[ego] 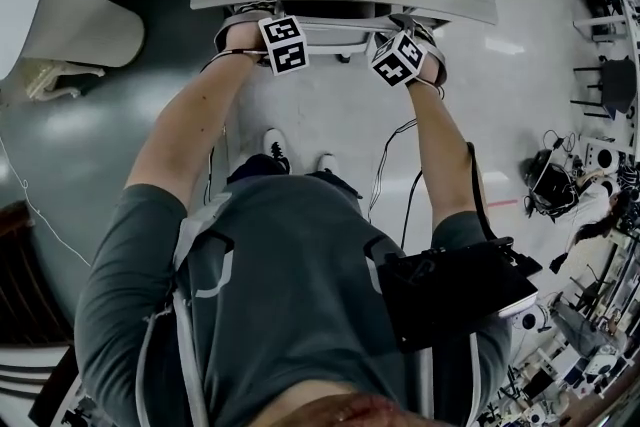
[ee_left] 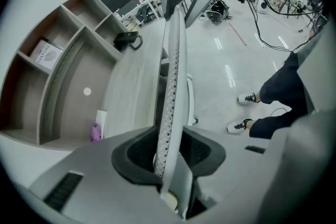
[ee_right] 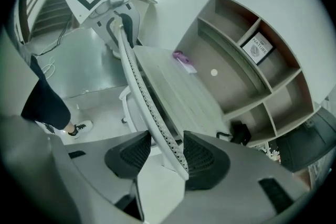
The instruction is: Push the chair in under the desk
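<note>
White box reads "NATURE"; left tool clamps chair back, right tool loose around it.

The chair back is white perforated mesh, dimpled and rough, set in a smooth white plastic frame. The desk top shows pale grey wood grain with a matt finish. The floor is smooth and glossy, mirroring the ceiling lights. The right gripper has a smooth matt grey plastic shell and dark pads with a fine rough grid. The shelf unit looks like matt brown wood. The person's shirt is grey cloth.
</note>
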The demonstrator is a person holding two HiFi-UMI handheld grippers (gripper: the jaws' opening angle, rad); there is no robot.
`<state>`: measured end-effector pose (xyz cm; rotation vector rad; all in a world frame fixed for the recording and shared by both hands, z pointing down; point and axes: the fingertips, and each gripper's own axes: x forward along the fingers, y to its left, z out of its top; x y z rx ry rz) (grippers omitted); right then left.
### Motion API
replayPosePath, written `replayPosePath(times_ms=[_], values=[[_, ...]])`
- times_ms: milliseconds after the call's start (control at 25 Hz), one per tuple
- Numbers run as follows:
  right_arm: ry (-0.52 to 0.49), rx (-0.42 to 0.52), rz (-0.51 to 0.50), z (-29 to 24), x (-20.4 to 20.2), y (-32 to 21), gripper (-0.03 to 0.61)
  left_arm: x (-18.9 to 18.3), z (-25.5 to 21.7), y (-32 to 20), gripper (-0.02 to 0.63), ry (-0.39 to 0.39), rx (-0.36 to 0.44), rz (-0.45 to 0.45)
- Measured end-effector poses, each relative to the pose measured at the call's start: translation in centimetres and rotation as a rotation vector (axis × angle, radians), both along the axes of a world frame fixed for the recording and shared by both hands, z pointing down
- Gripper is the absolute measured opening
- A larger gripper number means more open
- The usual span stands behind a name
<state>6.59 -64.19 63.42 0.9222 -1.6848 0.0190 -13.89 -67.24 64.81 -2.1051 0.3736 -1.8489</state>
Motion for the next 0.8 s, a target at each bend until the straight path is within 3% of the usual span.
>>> replayPosePath(times_ms=[360,520,800], values=[[-0.003,0.013,0.085,0.1,-0.1,0.1,0.224,-0.2,-0.1,-0.1,0.134,0.050,-0.024,0.034],[-0.034,0.021,0.126,-1.0,-0.3,1.1,0.224,-0.7,-1.0,0.6,0.140,0.145,-0.061,0.034],[-0.235,0.113,0.241,-7.2,-1.9,2.5,0.178,-1.5,-5.3,1.6,0.144,0.363,-0.066,-0.015]])
